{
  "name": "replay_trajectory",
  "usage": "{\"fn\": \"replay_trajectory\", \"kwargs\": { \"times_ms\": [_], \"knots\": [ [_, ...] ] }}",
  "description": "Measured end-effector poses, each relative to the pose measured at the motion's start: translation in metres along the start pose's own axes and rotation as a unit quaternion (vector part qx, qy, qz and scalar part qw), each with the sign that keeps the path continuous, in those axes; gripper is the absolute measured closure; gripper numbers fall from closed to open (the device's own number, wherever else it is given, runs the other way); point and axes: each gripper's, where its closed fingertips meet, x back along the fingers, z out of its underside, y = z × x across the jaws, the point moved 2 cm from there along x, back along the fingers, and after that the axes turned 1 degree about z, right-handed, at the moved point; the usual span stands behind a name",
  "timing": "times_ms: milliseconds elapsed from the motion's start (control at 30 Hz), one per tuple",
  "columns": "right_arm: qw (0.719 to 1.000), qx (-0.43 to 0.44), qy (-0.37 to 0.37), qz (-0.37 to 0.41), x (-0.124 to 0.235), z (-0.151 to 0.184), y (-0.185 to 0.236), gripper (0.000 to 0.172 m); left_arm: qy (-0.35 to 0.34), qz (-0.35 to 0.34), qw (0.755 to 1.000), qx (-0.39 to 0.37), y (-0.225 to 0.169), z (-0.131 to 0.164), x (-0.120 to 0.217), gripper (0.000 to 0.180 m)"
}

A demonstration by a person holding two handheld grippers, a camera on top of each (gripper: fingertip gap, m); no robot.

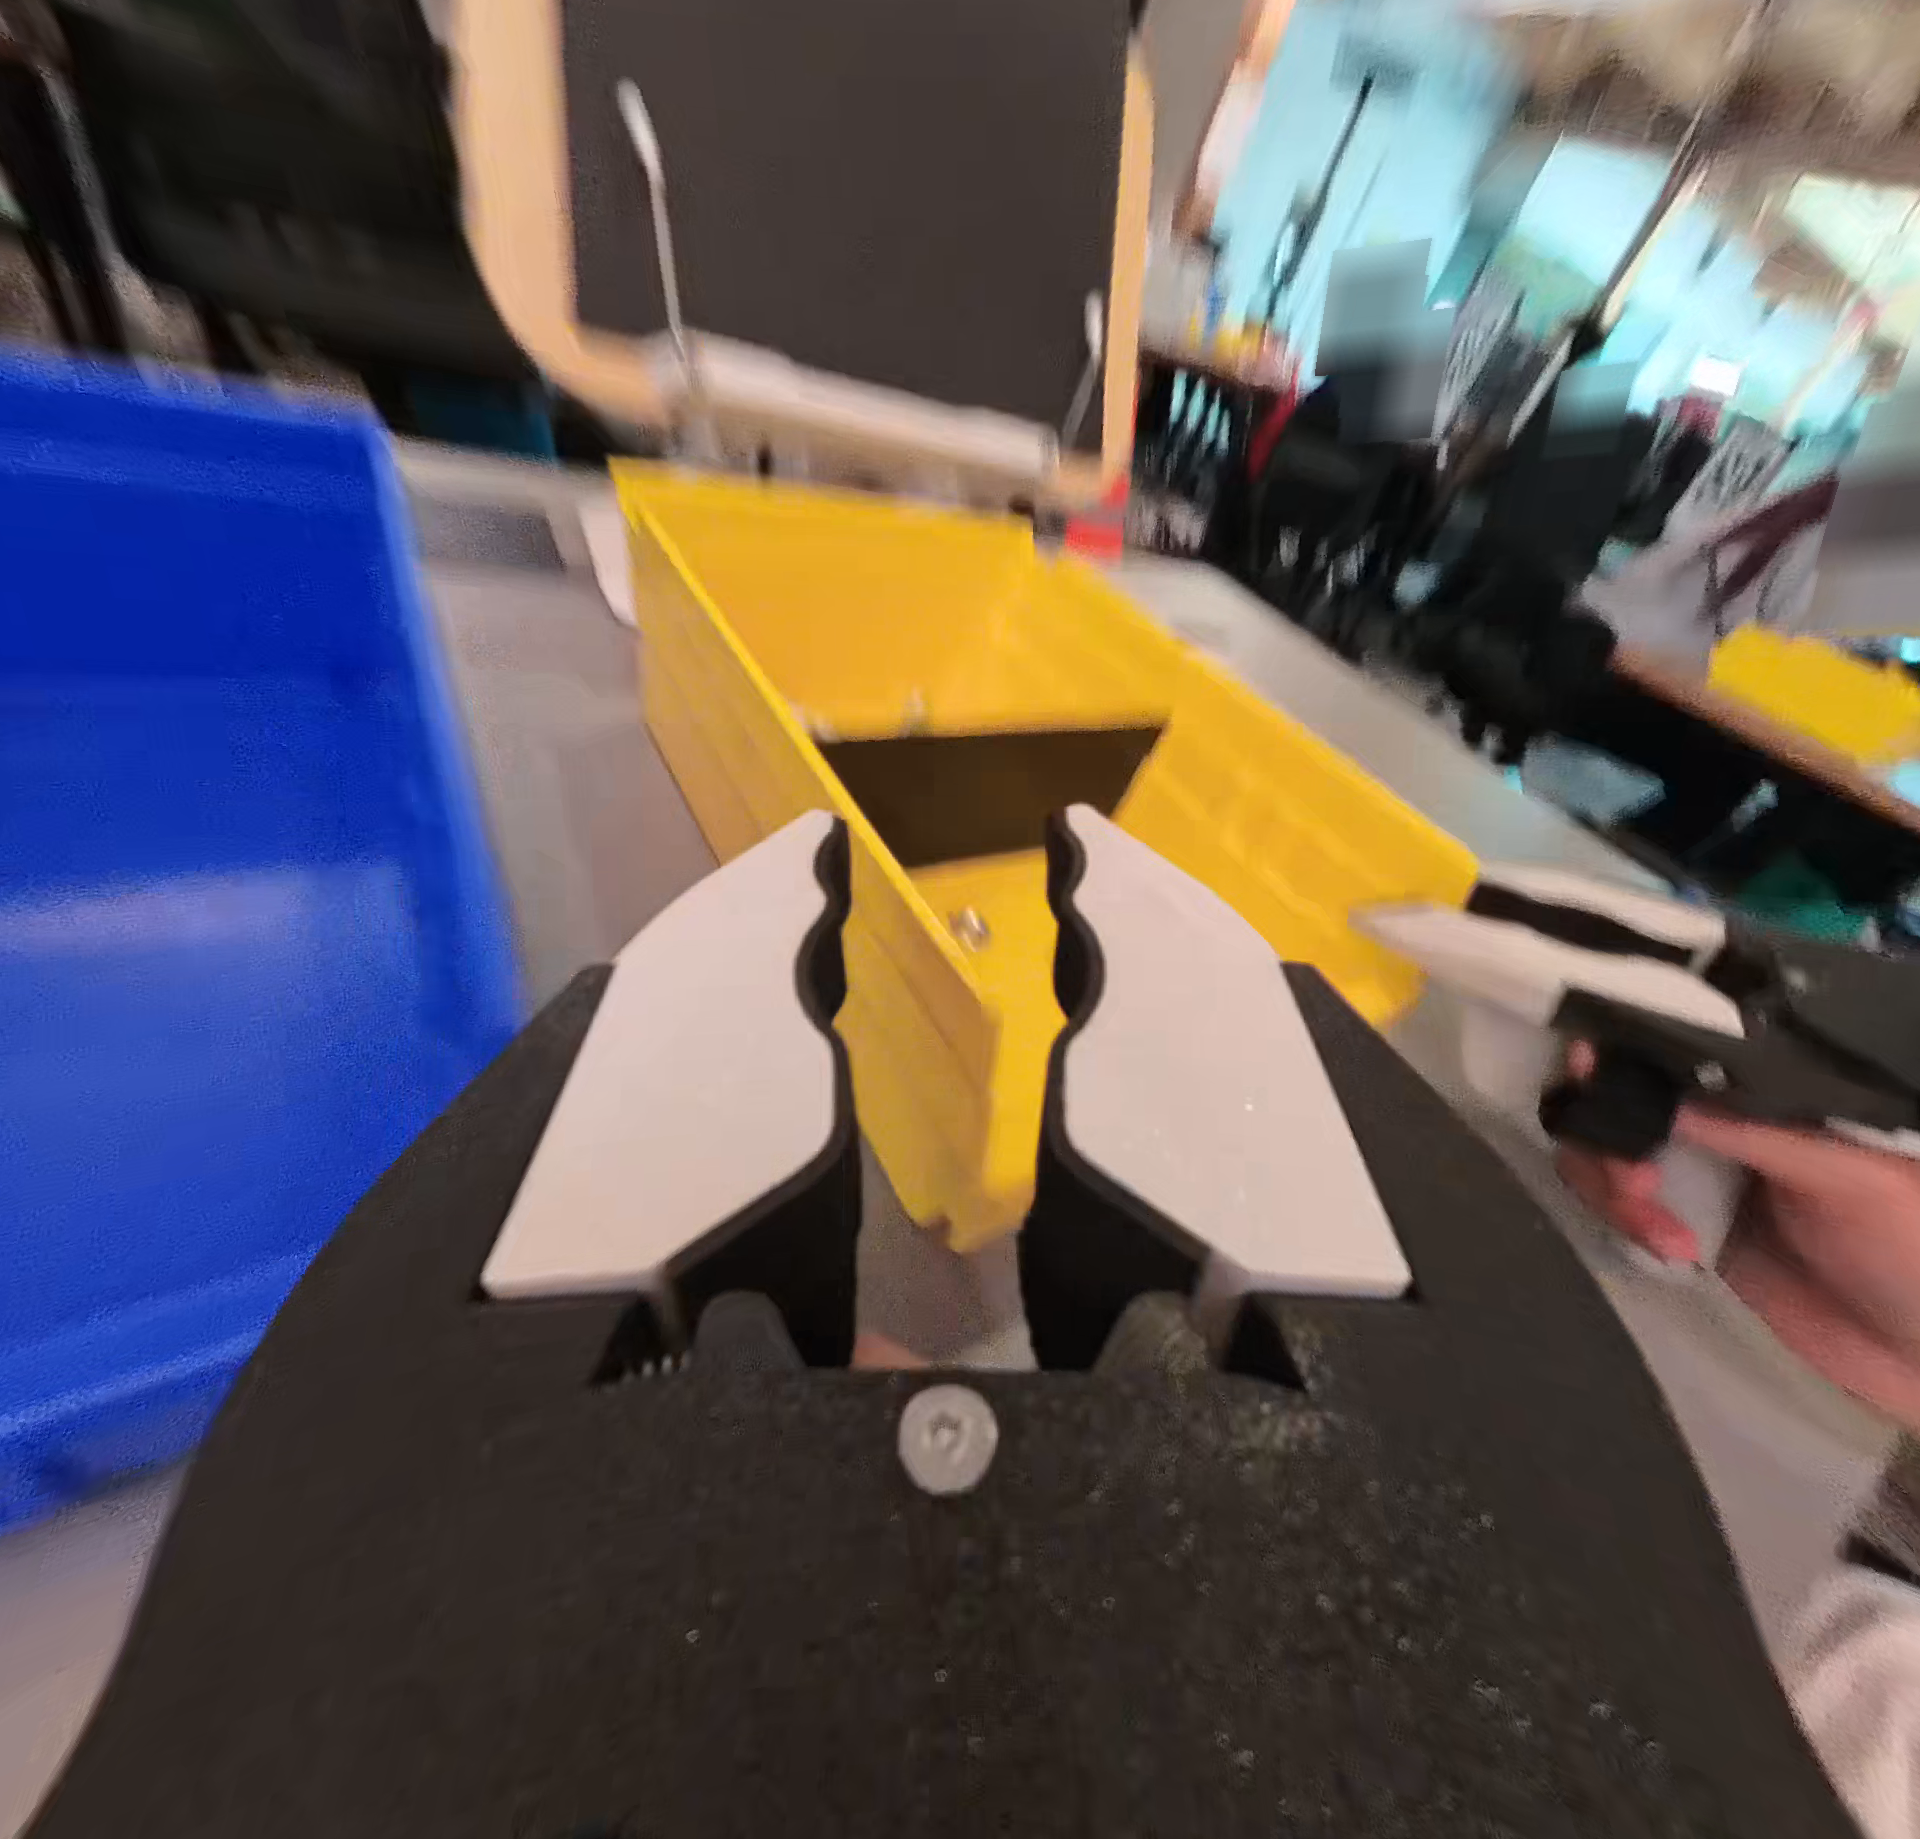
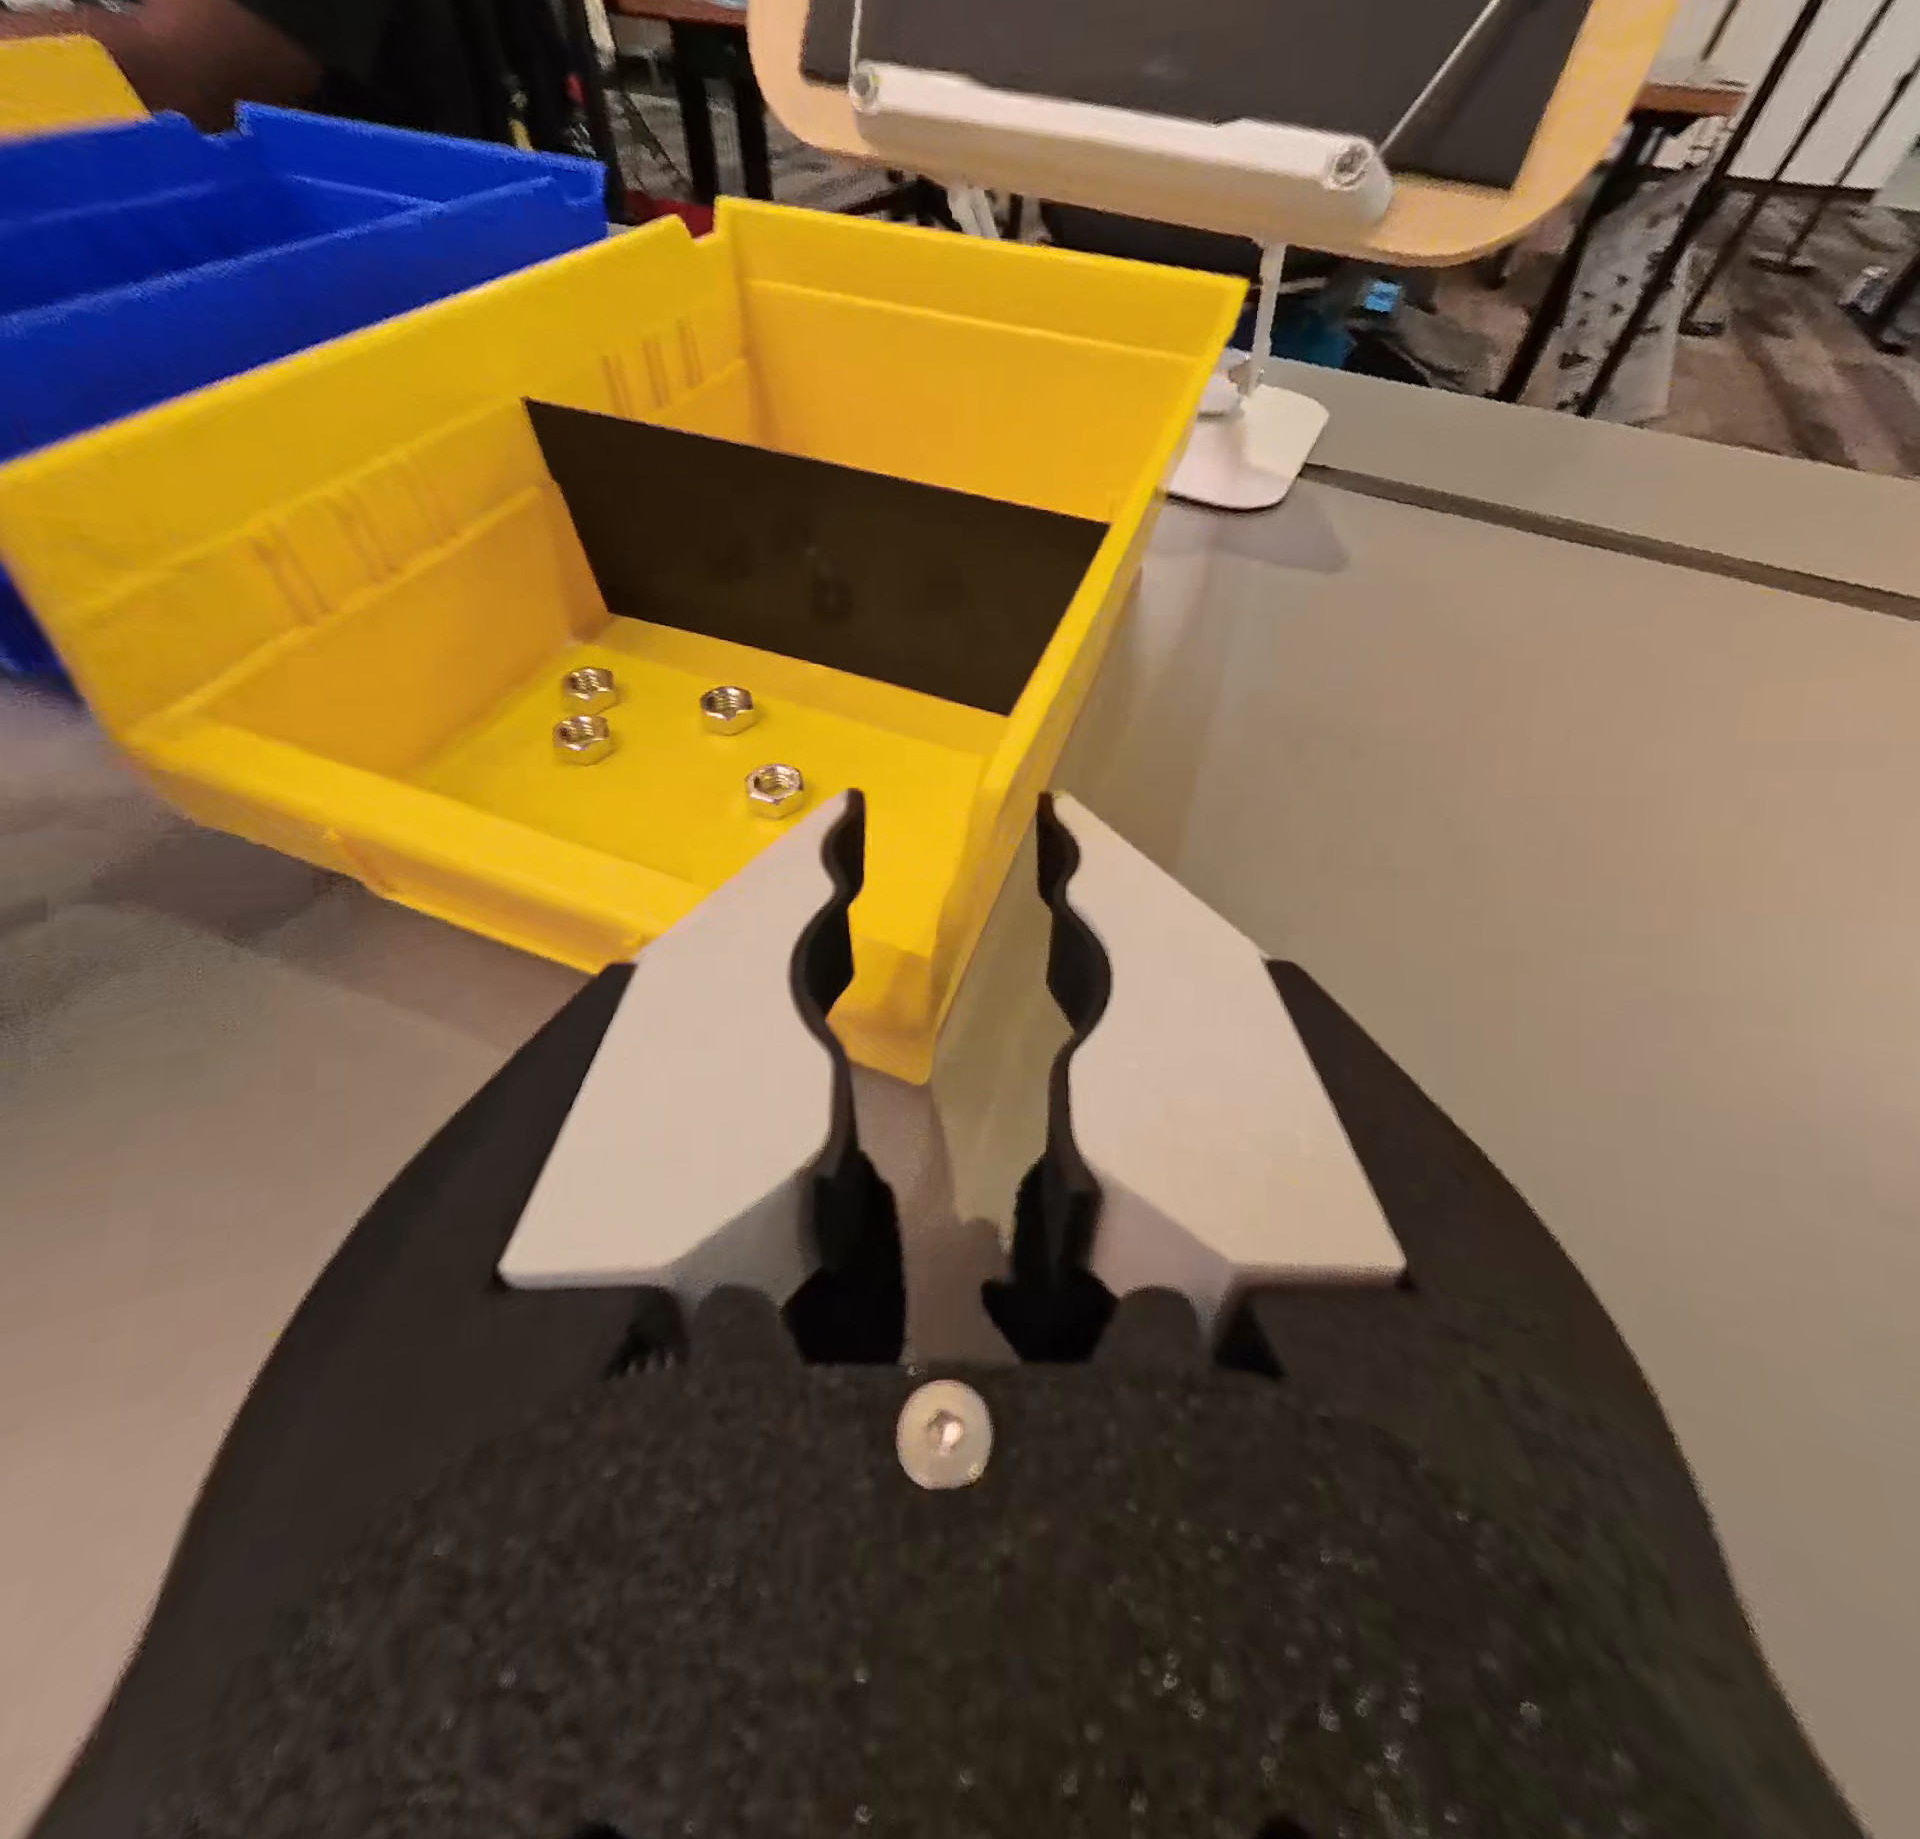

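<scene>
Each hand-held gripper has a wide black body with a rough, grainy top. The left hand-held gripper (image 1: 948, 833) has two light grey fingers (image 1: 707, 1041) shaped like wedges. Wavy black pads run along their inner edges. One round silver screw (image 1: 948, 1438) sits in the middle of the black body, near the camera. The right hand-held gripper (image 2: 951, 813) looks just the same, with grey fingers (image 2: 1174, 1083), bumpy black pads and its own silver screw (image 2: 943, 1436). A pale grey sleeve (image 1: 1860, 1685) shows at the near right.
</scene>
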Motion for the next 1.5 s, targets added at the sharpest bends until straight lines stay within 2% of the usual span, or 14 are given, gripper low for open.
{"fn": "replay_trajectory", "kwargs": {
  "times_ms": [67, 167, 233, 333, 400, 567, 633, 700, 733, 900, 1000, 1167, 1367, 1500],
  "knots": [
    [1.000, -0.011, -0.016, -0.013, 0.007, -0.005, -0.002, 0.134, -0.082, -0.032, 0.995, -0.054, 0.025, -0.039, 0.028, 0.145],
    [0.999, -0.019, -0.045, 0.002, 0.016, -0.015, -0.010, 0.133, -0.146, -0.204, 0.946, -0.207, 0.100, -0.086, 0.086, 0.146],
    [0.998, -0.012, -0.060, 0.008, 0.018, -0.020, -0.011, 0.133, -0.135, -0.274, 0.933, -0.192, 0.153, -0.098, 0.122, 0.138],
    [0.997, -0.007, -0.070, 0.018, 0.018, -0.022, -0.011, 0.134, -0.081, -0.252, 0.962, -0.069, 0.205, -0.083, 0.149, 0.138],
    [0.997, -0.006, -0.074, 0.024, 0.018, -0.022, -0.011, 0.134, 0.012, -0.184, 0.983, -0.009, 0.216, -0.051, 0.145, 0.121],
    [0.997, 0.000, -0.074, 0.017, 0.018, -0.020, 0.000, 0.136, 0.070, -0.197, 0.978, -0.003, 0.244, -0.011, 0.133, 0.122],
    [0.997, 0.010, -0.078, 0.017, 0.020, -0.021, 0.005, 0.137, 0.065, -0.217, 0.974, -0.003, 0.253, -0.008, 0.125, 0.140],
    [0.995, 0.030, -0.088, 0.021, 0.026, -0.024, 0.012, 0.138, 0.060, -0.220, 0.973, -0.018, 0.254, -0.005, 0.119, 0.177],
    [0.994, 0.037, -0.100, 0.019, 0.031, -0.027, 0.017, 0.142, 0.063, -0.236, 0.969, -0.024, 0.255, -0.005, 0.118, 0.178],
    [0.984, 0.066, -0.163, -0.008, 0.064, -0.053, 0.075, 0.146, 0.085, -0.274, 0.958, -0.027, 0.238, 0.001, 0.120, 0.178],
    [0.983, 0.074, -0.118, -0.122, 0.060, -0.046, 0.151, 0.139, 0.108, -0.287, 0.952, -0.013, 0.223, 0.007, 0.131, 0.178],
    [0.975, 0.055, -0.076, -0.201, 0.029, -0.040, 0.235, 0.130, 0.126, -0.304, 0.944, -0.010, 0.198, 0.017, 0.157, 0.178],
    [0.989, 0.053, -0.022, -0.135, -0.014, -0.020, 0.258, 0.133, 0.096, -0.311, 0.945, -0.025, 0.167, 0.032, 0.202, 0.177],
    [0.991, 0.071, -0.019, -0.112, -0.021, -0.015, 0.266, 0.161, 0.069, -0.310, 0.948, -0.033, 0.145, 0.041, 0.223, 0.176]
  ]
}}
